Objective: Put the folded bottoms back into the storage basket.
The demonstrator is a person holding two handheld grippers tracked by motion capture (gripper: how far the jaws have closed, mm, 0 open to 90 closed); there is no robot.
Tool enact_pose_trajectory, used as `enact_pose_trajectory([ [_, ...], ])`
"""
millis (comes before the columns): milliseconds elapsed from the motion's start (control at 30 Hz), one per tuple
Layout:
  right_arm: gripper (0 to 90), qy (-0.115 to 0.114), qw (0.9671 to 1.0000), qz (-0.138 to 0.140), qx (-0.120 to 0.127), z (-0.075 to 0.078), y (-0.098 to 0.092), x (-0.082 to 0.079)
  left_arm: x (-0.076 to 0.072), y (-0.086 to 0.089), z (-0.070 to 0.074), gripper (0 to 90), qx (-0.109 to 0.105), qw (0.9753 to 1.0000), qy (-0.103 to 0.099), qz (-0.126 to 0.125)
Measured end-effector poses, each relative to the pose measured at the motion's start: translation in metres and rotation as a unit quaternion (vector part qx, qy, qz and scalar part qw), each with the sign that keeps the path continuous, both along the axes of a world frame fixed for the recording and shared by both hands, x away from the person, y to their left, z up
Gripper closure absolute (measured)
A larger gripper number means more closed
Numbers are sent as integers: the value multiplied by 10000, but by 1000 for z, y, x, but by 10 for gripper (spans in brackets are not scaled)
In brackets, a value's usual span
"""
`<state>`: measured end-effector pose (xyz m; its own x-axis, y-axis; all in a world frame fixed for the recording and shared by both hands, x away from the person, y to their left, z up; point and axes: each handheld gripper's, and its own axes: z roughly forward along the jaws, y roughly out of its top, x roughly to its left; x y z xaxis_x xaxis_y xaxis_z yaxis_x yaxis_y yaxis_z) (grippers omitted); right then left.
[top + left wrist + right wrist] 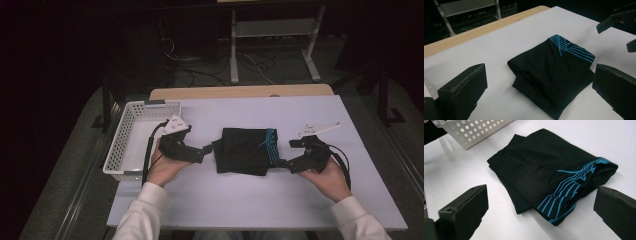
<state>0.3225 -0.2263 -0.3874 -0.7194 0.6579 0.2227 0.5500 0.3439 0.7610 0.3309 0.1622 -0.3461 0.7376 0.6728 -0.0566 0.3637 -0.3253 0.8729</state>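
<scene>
A folded black garment [243, 150] with blue stripes along its right edge lies in the middle of the white table [250, 200]. My left gripper [209, 149] sits just left of it, jaws wide apart and empty. In the left gripper view the garment [551, 75] lies between and beyond the jaws. My right gripper [282, 162] sits at the garment's right edge, also open. In the right gripper view the striped edge of the garment [564, 192] lies between its jaws, untouched.
A white perforated basket [131, 145] stands at the table's left edge, just behind my left hand; its corner [474, 130] shows in the right gripper view. A wooden strip [240, 92] runs along the table's far edge. Cables and a metal frame [272, 40] are on the floor beyond.
</scene>
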Motion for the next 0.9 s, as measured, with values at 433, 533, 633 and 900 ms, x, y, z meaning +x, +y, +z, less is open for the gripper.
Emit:
enact_pose_trajectory([
  [433, 0, 115, 9999, -54, 9, -8, 5, 9, 19, -8, -13, 0, -76, 9997, 171, 151],
  [533, 0, 135, 9999, -70, 13, -10, 5, 11, 24, -9, -16, 0, -81, 9996, 203, 172],
  [633, 0, 150, 9999, -74, 0, -11, 5, 13, 27, -10, -17, 0, -117, 9994, 249, 185],
  [900, 0, 220, 9996, -159, 18, -16, 4, 19, 35, -16, -14, 0, -184, 9994, 262, 151],
])
